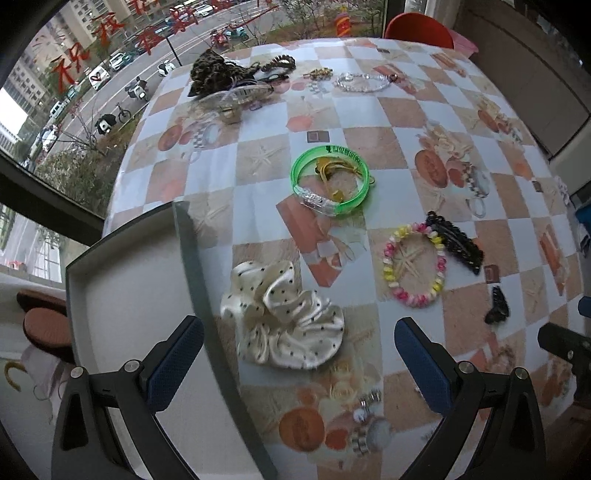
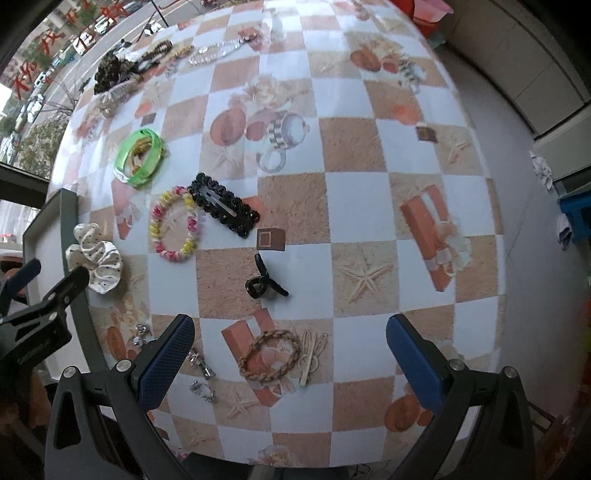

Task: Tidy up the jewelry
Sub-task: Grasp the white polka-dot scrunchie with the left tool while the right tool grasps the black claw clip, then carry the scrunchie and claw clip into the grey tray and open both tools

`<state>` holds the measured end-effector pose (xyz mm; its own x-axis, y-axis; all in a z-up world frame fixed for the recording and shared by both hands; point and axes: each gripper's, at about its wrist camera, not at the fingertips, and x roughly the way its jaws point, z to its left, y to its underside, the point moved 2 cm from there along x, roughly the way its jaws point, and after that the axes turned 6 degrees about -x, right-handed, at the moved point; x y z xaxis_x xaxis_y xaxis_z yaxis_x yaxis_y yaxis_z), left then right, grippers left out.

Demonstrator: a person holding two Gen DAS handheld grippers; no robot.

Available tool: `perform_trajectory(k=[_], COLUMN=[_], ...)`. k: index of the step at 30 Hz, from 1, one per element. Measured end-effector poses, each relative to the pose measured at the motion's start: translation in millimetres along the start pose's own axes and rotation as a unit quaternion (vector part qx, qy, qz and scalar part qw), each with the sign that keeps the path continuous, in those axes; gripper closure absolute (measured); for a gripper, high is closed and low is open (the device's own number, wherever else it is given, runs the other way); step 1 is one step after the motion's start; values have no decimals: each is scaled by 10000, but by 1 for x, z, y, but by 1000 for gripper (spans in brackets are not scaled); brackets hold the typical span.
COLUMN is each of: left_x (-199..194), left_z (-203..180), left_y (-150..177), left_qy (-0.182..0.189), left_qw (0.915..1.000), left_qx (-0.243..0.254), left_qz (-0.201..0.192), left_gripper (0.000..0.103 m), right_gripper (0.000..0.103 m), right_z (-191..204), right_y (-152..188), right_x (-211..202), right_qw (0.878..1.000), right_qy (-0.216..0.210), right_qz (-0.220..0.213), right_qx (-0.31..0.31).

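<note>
My left gripper point(image 1: 297, 350) hangs open above a cream dotted scrunchie point(image 1: 282, 319), which lies just right of a grey box's rim point(image 1: 192, 258). Beyond it lie a green bangle point(image 1: 330, 181), a pink and yellow bead bracelet point(image 1: 415, 264), a black beaded clip point(image 1: 456, 242) and a small black claw clip point(image 1: 496, 306). My right gripper point(image 2: 290, 349) is open over a braided brown ring point(image 2: 269, 354) and a beige clip point(image 2: 314, 350). The black claw clip point(image 2: 264, 282) lies ahead of it, and silver earrings point(image 2: 201, 376) sit by its left finger.
At the table's far edge lie a leopard scrunchie point(image 1: 214, 70), a clear claw clip point(image 1: 240, 94), a braided hair tie point(image 1: 279, 62) and a crystal bracelet point(image 1: 362, 81). The checkered tablecloth point(image 2: 369, 192) covers a round table by a window. A red chair point(image 1: 419, 26) stands behind it.
</note>
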<state>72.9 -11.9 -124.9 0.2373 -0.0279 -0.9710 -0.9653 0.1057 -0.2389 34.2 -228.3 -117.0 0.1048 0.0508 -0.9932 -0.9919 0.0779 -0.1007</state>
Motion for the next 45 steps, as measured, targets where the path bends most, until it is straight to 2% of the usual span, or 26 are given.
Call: perform_trajectory(k=[5,9,12,13,15,17,19,20,21,23,24,25,26,28,32,45], left_x=[29,46,54,57,60,61,62,62,60,58,56,55,53,49,36,-18], left_z=[-7,-8,-8,-8,-9,-11,-13,-12,-12,-11,-11,-11,-11,-12,-17,9], left_y=[-6,-4,-1,-1,0,2,3,4,5,6,7,8,9,11,13,7], left_qy=[-59,-85,-83,-90,-114,-159,-172,-169,-172,-204,-224,-222,-183,-137,65,530], left_qw=[9999,9997,9994,9993,9992,9992,9992,9993,9994,9993,9993,9993,9994,9995,9995,9966], left_qx=[39,4,-29,-35,-44,-8,12,5,0,8,18,20,6,-33,-159,-601], left_qz=[109,238,330,357,369,371,347,325,302,317,305,303,295,275,248,-178], left_gripper=[0,0,2,6,6,20,22,29,32,48,52,61,69,76,83,83], right_gripper=[1,6,13,17,25,27,32,34,39,48,56,63,64,95,97,97], right_z=[2,7,12,13,16,19,24,25,25,26,27,27,28,29,22,1], right_y=[-7,-13,-16,-16,-16,-16,-16,-16,-16,-14,-14,-13,-13,-11,1,-10], right_x=[24,43,58,63,72,75,77,78,78,76,76,75,75,76,68,15], right_qw=[10000,9998,9995,9993,9990,9987,9981,9978,9977,9978,9978,9977,9978,9981,9990,9987], right_qy=[3,-26,-41,-37,-39,62,176,241,285,276,290,292,283,227,90,-457], right_qz=[53,116,196,231,318,291,285,282,275,254,238,218,210,192,154,-161], right_qx=[-80,-174,-254,-279,-316,-405,-521,-541,-549,-538,-551,-566,-565,-544,-399,-183])
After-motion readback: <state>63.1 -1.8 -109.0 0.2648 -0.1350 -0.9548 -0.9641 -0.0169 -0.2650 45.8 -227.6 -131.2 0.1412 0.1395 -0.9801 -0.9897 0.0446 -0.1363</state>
